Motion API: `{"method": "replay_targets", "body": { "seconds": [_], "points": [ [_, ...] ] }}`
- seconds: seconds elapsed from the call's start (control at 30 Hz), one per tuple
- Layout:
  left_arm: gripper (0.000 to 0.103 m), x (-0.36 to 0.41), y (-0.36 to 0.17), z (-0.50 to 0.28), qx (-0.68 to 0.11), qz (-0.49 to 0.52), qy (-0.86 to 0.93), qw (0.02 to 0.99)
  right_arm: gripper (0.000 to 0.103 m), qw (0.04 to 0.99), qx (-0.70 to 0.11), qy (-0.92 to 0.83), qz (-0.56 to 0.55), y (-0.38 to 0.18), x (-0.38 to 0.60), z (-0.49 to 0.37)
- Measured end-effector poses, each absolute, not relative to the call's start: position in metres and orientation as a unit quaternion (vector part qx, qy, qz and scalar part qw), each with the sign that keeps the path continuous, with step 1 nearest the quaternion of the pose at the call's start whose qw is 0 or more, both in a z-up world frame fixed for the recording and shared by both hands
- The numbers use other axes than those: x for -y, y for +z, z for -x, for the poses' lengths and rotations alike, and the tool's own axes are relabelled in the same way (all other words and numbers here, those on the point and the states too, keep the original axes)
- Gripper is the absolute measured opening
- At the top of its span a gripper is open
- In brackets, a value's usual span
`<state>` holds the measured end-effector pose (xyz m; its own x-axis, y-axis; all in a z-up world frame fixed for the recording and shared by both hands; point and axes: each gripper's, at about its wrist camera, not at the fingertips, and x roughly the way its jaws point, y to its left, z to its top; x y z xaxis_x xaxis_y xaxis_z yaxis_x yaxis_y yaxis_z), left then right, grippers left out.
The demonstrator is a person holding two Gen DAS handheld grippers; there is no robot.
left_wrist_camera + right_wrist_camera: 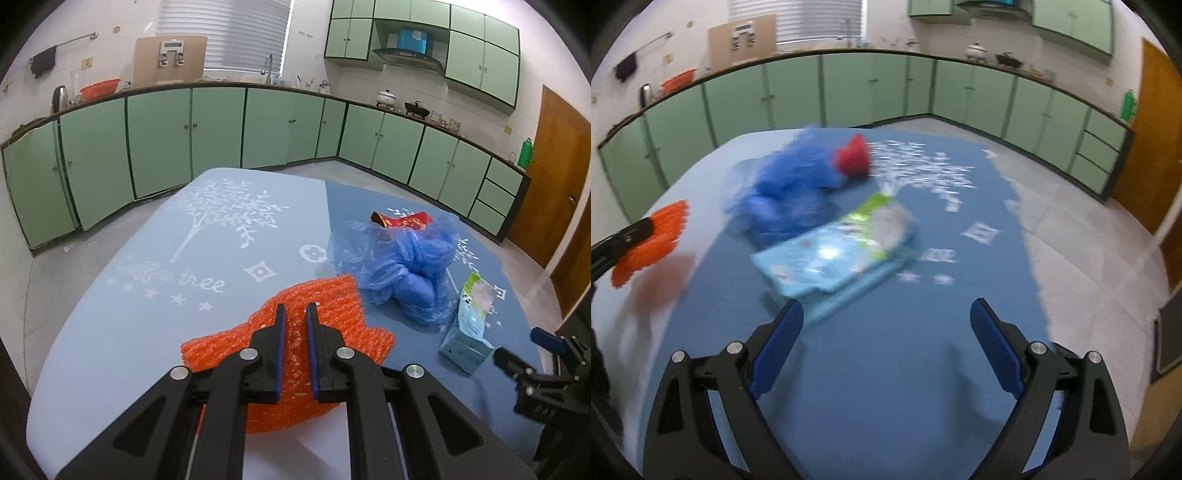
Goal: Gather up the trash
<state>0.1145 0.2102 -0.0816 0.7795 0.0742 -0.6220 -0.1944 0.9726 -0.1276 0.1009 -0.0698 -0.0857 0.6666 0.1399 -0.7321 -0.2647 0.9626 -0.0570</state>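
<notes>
left gripper point(295, 308): fingers clamped on the orange bubble wrap point(332, 295), over the table point(147, 332)
right gripper point(886, 314): fingers wide apart, nothing between
tissue pack point(834, 254): on table, just beyond the right gripper
blue plastic bag point(402, 258): beside the pack

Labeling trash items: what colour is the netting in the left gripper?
Orange foam netting; clearest in the left wrist view.

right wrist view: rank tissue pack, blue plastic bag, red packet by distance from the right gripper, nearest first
1. Tissue pack: just ahead of the open right gripper, slightly toward its left finger, flat on the table.
2. Blue plastic bag: behind the pack, further left.
3. Red packet: farthest, at the bag's far right edge.

The view is motion-blurred, but the order reads plainly.
</notes>
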Motion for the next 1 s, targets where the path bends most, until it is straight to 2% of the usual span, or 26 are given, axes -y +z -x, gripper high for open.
{"method": "replay_targets", "body": {
  "seconds": [0.17,0.37,0.63,1.0],
  "points": [
    [0.011,-0.2,-0.084,-0.116,-0.326,0.089,0.063,0.939,0.089,0.914,-0.391,0.105,0.03,-0.081,0.091,-0.101],
    [0.011,-0.201,-0.084,-0.119,-0.326,0.087,0.063,0.939,0.089,0.913,-0.379,0.152,0.007,-0.075,0.053,-0.099],
    [0.011,-0.215,-0.084,-0.119,-0.328,0.089,0.076,0.938,0.09,0.914,-0.386,0.109,0.062,-0.087,0.005,-0.121],
    [0.011,-0.198,-0.087,-0.125,-0.331,0.087,0.054,0.938,0.09,0.908,-0.407,0.047,0.084,-0.093,0.067,-0.104]
  ]
}}
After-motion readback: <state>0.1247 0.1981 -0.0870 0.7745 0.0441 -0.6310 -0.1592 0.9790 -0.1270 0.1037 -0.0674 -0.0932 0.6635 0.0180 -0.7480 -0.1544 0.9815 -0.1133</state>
